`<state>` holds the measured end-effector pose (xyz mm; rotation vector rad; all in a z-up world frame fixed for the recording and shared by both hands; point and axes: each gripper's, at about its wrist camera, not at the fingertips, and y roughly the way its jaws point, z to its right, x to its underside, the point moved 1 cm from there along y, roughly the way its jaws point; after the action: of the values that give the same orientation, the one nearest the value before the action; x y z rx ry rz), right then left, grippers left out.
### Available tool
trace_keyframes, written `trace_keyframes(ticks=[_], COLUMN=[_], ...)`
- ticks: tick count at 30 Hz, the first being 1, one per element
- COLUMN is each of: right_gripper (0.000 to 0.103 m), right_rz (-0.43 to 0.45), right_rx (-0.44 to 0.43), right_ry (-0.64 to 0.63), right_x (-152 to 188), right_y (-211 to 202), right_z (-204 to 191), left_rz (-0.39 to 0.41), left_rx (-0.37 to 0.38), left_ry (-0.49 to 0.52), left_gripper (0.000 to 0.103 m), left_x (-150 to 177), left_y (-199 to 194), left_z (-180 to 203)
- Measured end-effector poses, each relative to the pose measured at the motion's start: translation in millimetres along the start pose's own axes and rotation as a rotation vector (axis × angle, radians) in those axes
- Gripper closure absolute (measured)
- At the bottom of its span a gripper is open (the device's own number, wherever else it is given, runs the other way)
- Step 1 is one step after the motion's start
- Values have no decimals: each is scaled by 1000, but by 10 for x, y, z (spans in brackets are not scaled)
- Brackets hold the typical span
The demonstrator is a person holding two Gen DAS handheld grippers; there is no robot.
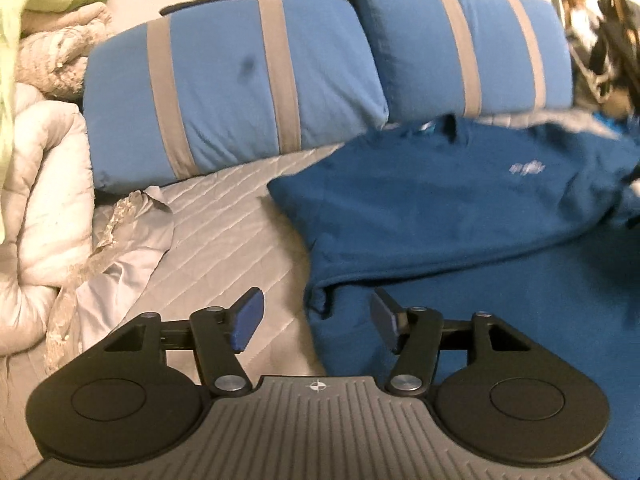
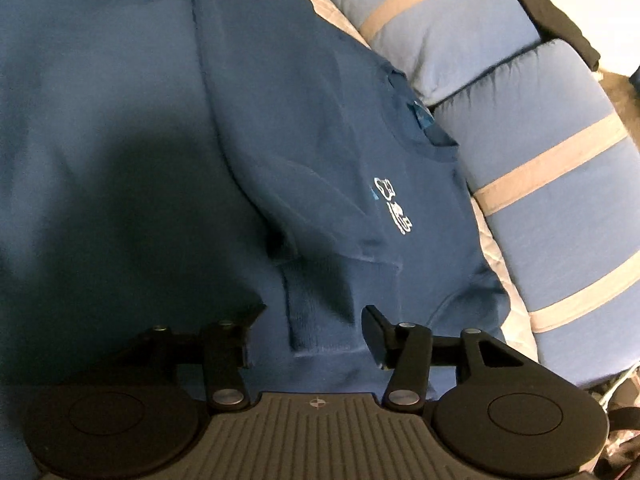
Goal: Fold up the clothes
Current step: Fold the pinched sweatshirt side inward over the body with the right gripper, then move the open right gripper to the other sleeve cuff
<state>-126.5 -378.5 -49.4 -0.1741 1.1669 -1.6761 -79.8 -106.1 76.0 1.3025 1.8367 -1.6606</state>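
Bed (image 1: 224,216) carries the sweatshirt (image 1: 460,208), spread below two pillows (image 1: 236,92), one sleeve (image 2: 320,312) folded across its chest. I see both tongs, left (image 1: 316,320) and right (image 2: 312,332), gaping, gripping nothing. Pinching one layer could drag that sleeve askew. Bare quilt lies left.

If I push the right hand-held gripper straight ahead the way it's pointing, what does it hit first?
Most likely the ribbed cuff of the blue sweatshirt, lying folded across it directly between the open right hand-held gripper. Depth is unclear, but nothing else shows in that line.
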Motion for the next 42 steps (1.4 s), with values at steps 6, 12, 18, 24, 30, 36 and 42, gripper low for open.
trace_keyframes(ticks=[6, 12, 18, 24, 30, 36, 42], right_gripper=[85, 53, 12, 2, 1, 1, 1], right_rz=[-26, 47, 153, 167, 76, 62, 130], right_rx=[22, 99, 132, 163, 187, 217, 280], right_ry=[-20, 61, 268, 438, 655, 794, 1055], right_x=[7, 67, 195, 311, 399, 698, 1364], right_y=[68, -225, -636, -862, -852, -841, -947], right_z=[63, 142, 291, 380, 474, 545, 795], left_rz=[52, 103, 89, 36, -33, -97, -136], left_rx=[40, 80, 81, 111, 118, 107, 116], left_ry=[-51, -102, -138, -175, -192, -189, -189], left_gripper=[44, 37, 37, 37, 37, 37, 37], left_x=[-111, -222, -225, -153, -59, 52, 80], left_y=[-311, -622, -579, -405, -211, -54, 8], left_z=[68, 135, 341, 565, 712, 774, 775])
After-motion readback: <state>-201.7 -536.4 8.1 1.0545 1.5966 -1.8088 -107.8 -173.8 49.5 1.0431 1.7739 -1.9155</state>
